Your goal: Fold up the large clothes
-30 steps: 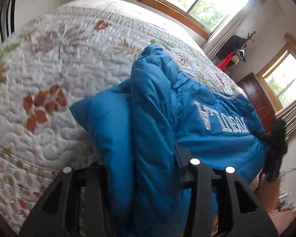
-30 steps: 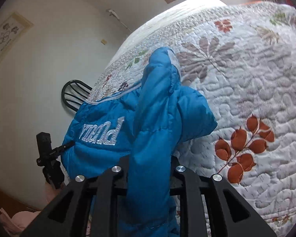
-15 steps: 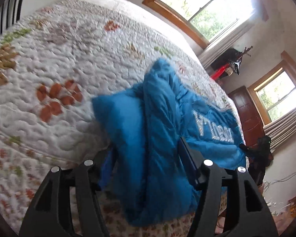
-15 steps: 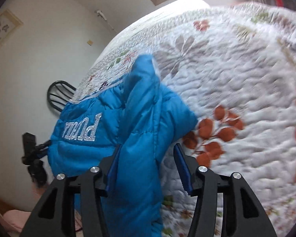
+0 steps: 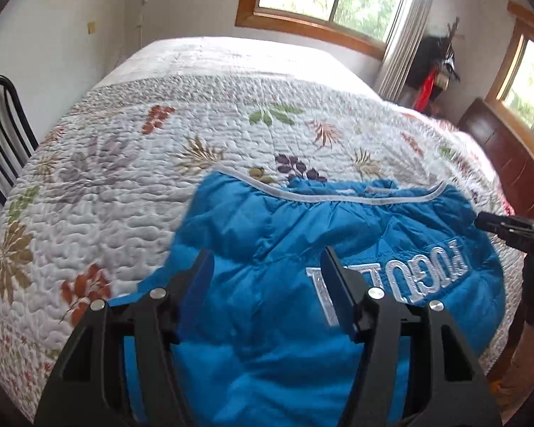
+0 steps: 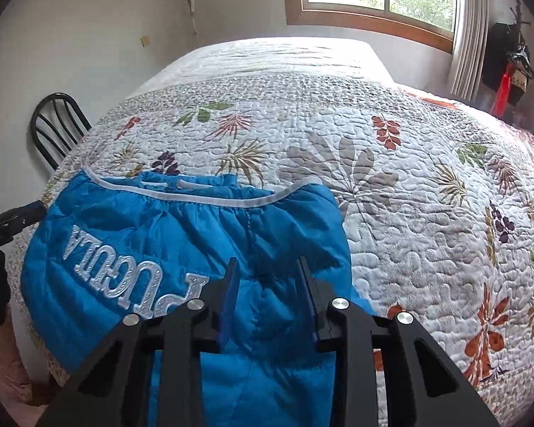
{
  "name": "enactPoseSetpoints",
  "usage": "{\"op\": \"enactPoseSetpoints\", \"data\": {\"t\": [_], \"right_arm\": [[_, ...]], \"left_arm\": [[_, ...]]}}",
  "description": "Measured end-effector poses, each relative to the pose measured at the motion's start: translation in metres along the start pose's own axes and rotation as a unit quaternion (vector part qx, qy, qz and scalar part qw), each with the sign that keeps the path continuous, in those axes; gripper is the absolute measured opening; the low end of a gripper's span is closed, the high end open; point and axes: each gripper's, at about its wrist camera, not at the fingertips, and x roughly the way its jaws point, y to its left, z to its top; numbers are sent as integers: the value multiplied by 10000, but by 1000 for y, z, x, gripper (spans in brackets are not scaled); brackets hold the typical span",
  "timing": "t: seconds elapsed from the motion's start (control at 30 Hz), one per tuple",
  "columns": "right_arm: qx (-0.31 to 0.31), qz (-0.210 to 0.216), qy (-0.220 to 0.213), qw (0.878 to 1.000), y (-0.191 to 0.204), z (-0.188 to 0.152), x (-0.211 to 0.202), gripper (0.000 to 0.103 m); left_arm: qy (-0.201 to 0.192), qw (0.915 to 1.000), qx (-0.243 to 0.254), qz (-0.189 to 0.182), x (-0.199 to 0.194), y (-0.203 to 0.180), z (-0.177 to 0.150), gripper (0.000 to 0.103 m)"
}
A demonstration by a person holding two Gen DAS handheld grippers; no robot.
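Jacket (image 5: 288, 284) laid flat at near edge of quilted bed (image 5: 131, 163), silver lettering up, white-trimmed hem toward the window.
Left gripper (image 5: 267, 284) is held above the blue fabric, jaws apart, nothing clamped. Right gripper (image 6: 267, 284) is likewise over the jacket (image 6: 181, 249); its jaws have just been closing, gap narrower, but no fabric is seen pinched between the pads. A black chair (image 6: 58, 124) is seen beside the bed (image 6: 409, 213).
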Motion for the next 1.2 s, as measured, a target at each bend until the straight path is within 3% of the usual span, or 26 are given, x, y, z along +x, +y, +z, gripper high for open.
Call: {"op": "enactPoseSetpoints", "data": {"t": [0.1, 0.27, 0.5, 0.67, 0.77, 0.9, 1.07, 1.2], "right_arm": [[177, 133, 226, 9995, -10, 4, 29, 28], [487, 472, 426, 9968, -27, -1, 62, 25], [418, 419, 367, 9976, -23, -7, 71, 24], [526, 552, 349, 9965, -27, -5, 67, 24], [672, 619, 300, 9954, -30, -5, 49, 26], [396, 422, 131, 9982, -20, -15, 6, 28], [-36, 219, 54, 9997, -4, -42, -41, 28], [-175, 375, 324, 9986, 6, -67, -58, 28]], "left_arm": [[243, 9996, -61, 159, 29, 3, 0, 61], [413, 9990, -175, 61, 54, 19, -8, 62], [386, 9987, 91, 330, 69, 12, -15, 63], [442, 9986, 26, 299, 68, 13, -11, 63], [394, 9987, -233, 208, 51, 18, -8, 62], [25, 9986, -443, 275, 1, 17, -14, 65], [-312, 9962, -428, 695, -65, 12, -53, 73], [-325, 9926, -573, 1020, -98, 13, -98, 77]]}}
